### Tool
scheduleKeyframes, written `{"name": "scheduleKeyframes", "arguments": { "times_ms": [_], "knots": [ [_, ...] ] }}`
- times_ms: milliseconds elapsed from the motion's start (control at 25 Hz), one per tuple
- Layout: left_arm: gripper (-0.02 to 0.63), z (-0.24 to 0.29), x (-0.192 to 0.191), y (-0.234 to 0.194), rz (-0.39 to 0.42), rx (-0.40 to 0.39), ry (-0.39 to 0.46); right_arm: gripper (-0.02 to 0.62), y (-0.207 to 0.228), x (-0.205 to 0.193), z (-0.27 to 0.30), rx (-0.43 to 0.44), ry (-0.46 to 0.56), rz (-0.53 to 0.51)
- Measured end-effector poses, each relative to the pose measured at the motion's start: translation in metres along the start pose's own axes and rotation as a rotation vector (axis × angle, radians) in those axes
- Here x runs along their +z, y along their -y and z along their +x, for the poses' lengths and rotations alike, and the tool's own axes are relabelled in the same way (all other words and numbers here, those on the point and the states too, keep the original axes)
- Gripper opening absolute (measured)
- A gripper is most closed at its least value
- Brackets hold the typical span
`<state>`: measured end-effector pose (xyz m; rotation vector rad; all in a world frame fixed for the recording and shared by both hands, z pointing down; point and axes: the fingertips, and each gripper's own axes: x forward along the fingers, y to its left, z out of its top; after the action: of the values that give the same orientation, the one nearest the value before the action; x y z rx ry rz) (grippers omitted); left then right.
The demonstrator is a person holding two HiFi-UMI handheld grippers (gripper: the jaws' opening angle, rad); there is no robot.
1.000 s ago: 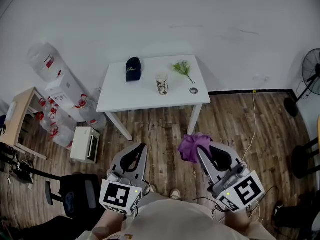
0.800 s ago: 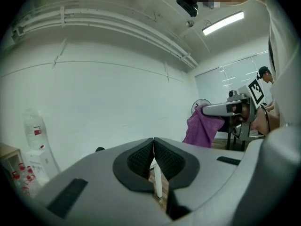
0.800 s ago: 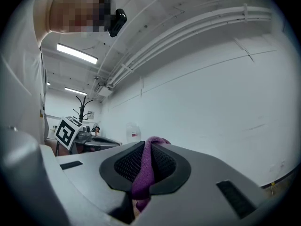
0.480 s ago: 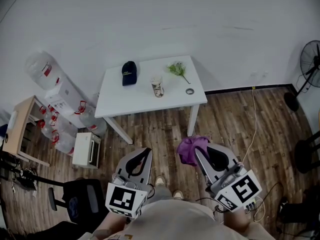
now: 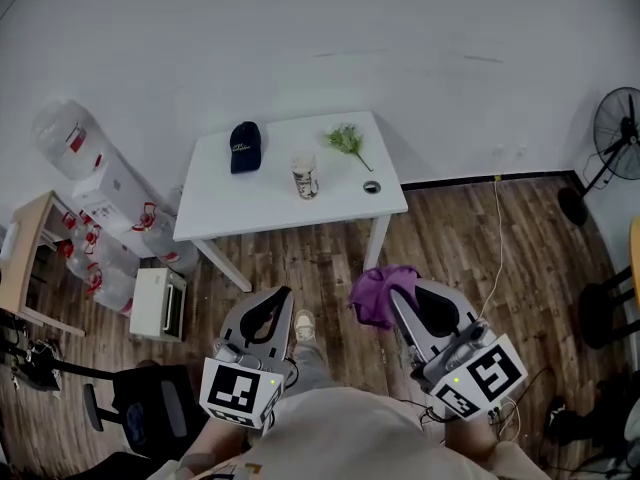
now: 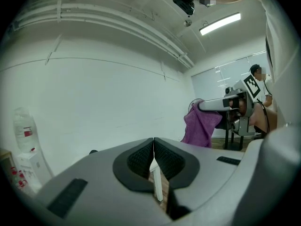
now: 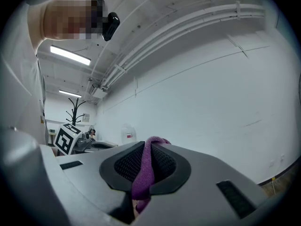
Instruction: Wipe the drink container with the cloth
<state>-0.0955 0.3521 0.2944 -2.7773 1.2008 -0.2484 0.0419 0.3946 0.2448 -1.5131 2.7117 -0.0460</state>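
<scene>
A drink cup (image 5: 305, 177) with a printed sleeve stands upright near the middle of the white table (image 5: 230, 213), far ahead of me. My right gripper (image 5: 396, 290) is shut on a purple cloth (image 5: 375, 293), which bunches over its tips; in the right gripper view the cloth (image 7: 145, 167) runs down between the pads. My left gripper (image 5: 277, 297) is held low beside it, jaws pressed together with nothing between them (image 6: 153, 160). From the left gripper view the cloth (image 6: 201, 126) hangs from the right gripper. Both grippers are well short of the table, above the wooden floor.
On the table also lie a dark cap (image 5: 243, 145), a green sprig (image 5: 348, 141) and a small round lid (image 5: 371, 187). Water jugs (image 5: 95, 163) and boxes stand at left, a white box (image 5: 158, 303) on the floor, a chair (image 5: 150, 408) lower left, a fan (image 5: 612, 128) at right.
The view has shifted: table and cup sit further left and higher in the frame. Both grippers keep their hold and stay close to my body.
</scene>
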Motion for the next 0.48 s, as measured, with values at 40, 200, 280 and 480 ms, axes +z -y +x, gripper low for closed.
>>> {"name": "scheduleKeyframes", "arguments": {
  "times_ms": [40, 200, 280, 480],
  "knots": [
    [0.020, 0.006, -0.001, -0.007, -0.001, 0.001, 0.002, 0.058, 0.004, -0.001, 0.008, 0.000, -0.002, -0.002],
    [0.020, 0.031, -0.004, -0.039, 0.000, 0.015, 0.006, 0.058, 0.019, -0.003, 0.042, 0.006, -0.016, -0.008],
    [0.020, 0.045, -0.006, -0.056, -0.006, 0.017, 0.003, 0.058, 0.027, -0.004, 0.061, 0.006, -0.026, -0.010],
    [0.020, 0.080, -0.014, -0.097, -0.022, -0.011, -0.019, 0.058, 0.050, -0.006, 0.110, -0.011, -0.051, -0.015]
  ]
}}
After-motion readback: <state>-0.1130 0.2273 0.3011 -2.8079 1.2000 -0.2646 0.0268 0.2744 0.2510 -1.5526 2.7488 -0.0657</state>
